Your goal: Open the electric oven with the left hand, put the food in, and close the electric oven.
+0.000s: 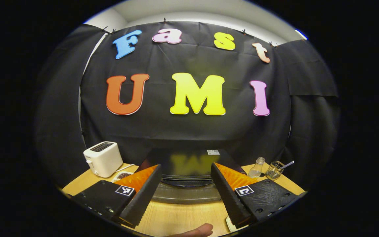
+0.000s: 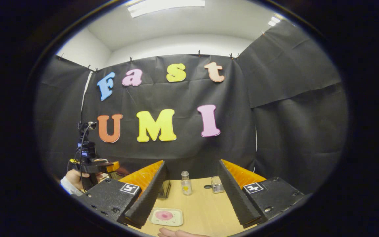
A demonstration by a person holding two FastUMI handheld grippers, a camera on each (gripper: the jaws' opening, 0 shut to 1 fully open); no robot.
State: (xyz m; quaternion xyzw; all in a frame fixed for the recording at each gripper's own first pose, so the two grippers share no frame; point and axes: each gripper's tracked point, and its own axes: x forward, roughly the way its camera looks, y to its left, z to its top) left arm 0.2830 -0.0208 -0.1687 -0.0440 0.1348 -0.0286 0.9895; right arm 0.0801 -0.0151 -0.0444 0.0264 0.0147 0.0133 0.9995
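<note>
You held the left gripper (image 1: 186, 184) wide open and empty before one electric oven (image 1: 186, 171). Your right gripper (image 2: 192, 194) was likewise spread and empty above one plate of food (image 2: 166, 216).

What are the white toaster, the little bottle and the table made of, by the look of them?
The toaster looks like smooth white plastic, evenly matte with rounded corners. The bottle is see-through with glints, so glass or clear plastic; I cannot tell which. The table shows pale wood grain, perhaps a laminate.
</note>
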